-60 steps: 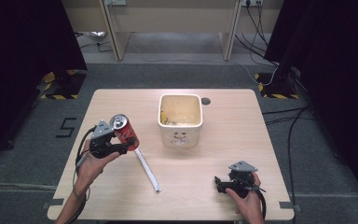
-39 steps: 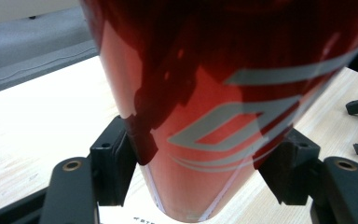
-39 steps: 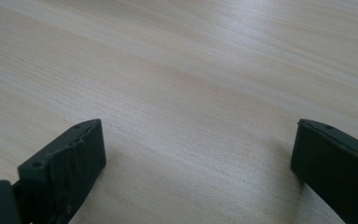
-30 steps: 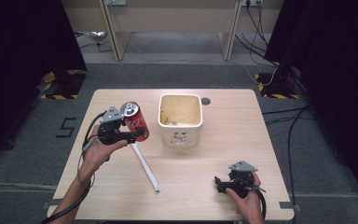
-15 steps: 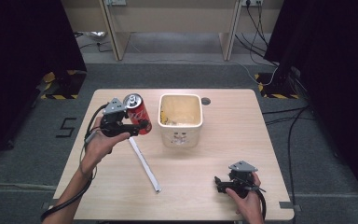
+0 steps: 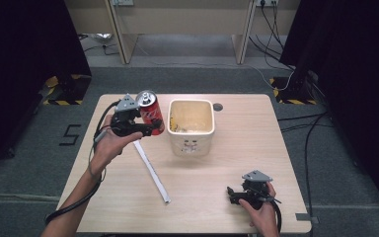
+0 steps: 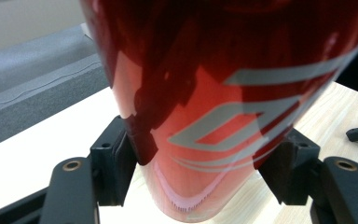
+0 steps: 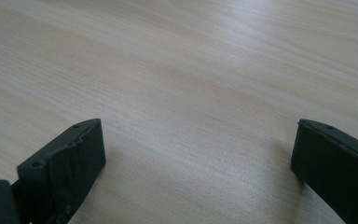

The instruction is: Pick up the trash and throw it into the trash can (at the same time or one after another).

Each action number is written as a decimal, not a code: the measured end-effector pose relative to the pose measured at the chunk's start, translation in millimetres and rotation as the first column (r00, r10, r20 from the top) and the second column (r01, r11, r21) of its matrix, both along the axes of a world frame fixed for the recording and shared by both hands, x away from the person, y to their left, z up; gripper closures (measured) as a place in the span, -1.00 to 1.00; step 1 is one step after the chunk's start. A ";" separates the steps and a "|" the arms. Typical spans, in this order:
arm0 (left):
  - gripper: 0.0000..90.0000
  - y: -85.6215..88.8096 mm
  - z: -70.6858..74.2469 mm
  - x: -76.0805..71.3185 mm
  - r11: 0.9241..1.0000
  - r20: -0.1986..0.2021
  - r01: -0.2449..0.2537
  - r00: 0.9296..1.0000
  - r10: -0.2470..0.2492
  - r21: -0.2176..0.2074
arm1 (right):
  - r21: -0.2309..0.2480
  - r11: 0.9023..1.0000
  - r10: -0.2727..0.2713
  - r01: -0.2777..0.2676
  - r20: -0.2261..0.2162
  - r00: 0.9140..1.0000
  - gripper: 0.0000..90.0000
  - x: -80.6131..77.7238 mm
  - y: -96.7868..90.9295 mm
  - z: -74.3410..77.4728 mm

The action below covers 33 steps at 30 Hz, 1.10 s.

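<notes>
Left gripper: jaws spread wide and clamped on both sides of the red can, held above the tabletop just left of the cream bin. Right gripper: jaws wide apart, holding nothing, low over bare tabletop near the front right edge.

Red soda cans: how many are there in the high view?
1. The red soda can is held in the left tool, raised beside the cream bin. Others may be hidden inside the bin.
</notes>
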<state>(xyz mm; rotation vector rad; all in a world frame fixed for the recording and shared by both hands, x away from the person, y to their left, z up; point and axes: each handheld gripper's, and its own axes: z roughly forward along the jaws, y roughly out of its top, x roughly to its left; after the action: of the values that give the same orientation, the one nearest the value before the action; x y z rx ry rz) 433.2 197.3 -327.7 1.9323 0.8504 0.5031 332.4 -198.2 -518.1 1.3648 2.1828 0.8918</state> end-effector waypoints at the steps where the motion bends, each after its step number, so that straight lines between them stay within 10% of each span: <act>1: -0.24 -1.0 0.8 0.5 1.000 0.001 0.002 1.000 -0.002 0.002 | 0.000 1.000 0.000 0.000 0.000 1.000 -0.93 0.0 0.0 0.0; 33: -0.24 -49.3 7.0 35.4 0.999 -0.029 0.039 0.999 -0.039 0.002 | 0.002 1.000 0.001 -0.001 -0.004 1.000 -0.93 -0.2 0.2 0.3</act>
<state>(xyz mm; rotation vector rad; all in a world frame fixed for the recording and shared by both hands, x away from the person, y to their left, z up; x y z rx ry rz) 468.6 148.0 -320.7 1.9588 0.8295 0.4547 332.2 -198.0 -517.8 1.3676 2.1866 0.8920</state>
